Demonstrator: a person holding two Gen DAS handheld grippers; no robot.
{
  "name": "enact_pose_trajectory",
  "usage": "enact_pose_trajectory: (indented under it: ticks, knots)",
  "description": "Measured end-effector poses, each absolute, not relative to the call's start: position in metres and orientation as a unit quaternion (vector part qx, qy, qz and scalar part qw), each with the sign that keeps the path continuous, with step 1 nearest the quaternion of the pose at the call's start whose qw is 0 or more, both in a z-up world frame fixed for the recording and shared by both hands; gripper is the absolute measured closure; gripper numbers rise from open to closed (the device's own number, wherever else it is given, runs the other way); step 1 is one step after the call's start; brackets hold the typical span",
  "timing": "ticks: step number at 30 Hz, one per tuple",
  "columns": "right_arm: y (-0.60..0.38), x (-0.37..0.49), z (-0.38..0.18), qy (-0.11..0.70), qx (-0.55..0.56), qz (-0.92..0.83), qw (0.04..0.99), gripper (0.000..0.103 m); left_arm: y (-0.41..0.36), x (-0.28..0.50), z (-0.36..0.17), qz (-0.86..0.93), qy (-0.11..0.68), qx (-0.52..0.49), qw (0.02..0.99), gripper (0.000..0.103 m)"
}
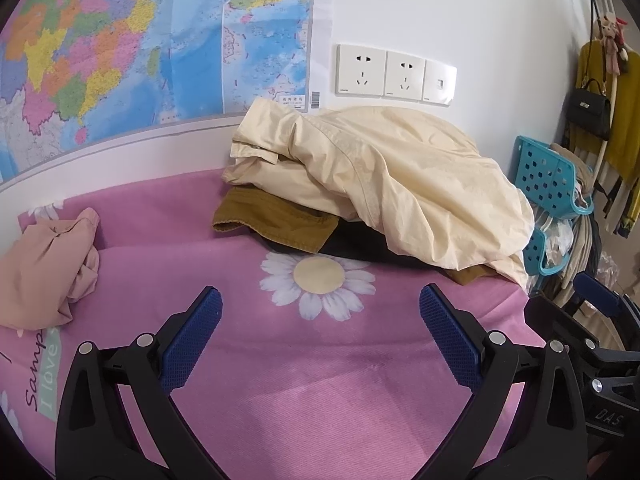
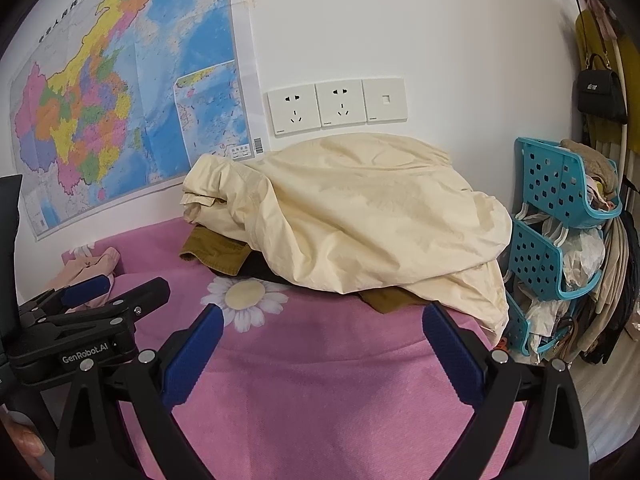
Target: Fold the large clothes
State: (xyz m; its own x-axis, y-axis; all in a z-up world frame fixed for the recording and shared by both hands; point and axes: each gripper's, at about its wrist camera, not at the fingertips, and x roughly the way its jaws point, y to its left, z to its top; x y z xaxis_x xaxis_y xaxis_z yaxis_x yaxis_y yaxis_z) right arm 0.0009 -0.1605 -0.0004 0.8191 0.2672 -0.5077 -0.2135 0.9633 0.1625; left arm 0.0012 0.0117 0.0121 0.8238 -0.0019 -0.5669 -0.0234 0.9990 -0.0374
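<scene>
A crumpled cream jacket (image 1: 384, 184) lies in a heap at the back right of the pink flowered bed cover (image 1: 312, 400), on top of an olive-brown garment (image 1: 276, 220) and something dark. It also shows in the right wrist view (image 2: 360, 220), with the olive-brown garment (image 2: 216, 250) under it. A crumpled pale pink garment (image 1: 48, 272) lies at the left. My left gripper (image 1: 320, 312) is open and empty, above the cover in front of the heap. My right gripper (image 2: 322, 328) is open and empty, just short of the jacket's front edge.
A wall with a map (image 1: 100, 52) and sockets (image 1: 394, 74) stands right behind the heap. Blue plastic baskets (image 2: 560, 188) with clothes and hanging garments and a black handbag (image 2: 600, 94) stand off the bed's right edge. The left gripper's body (image 2: 80, 332) sits beside my right one.
</scene>
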Motion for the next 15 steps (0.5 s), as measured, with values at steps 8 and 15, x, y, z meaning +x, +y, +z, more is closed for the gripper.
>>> enact_pose_trajectory:
  ticks: [8,15]
  knots:
    - [-0.1597,0.0012,0.0011,0.274,0.046,0.127,0.952,0.006,0.0124,0.001,0.0125,0.006,0.298,-0.024,0.954,0.005]
    - [-0.158,0.0019,0.0021,0.273,0.044,0.127,0.952,0.006,0.0133,0.0007,0.013,0.006,0.298,-0.026,0.954,0.005]
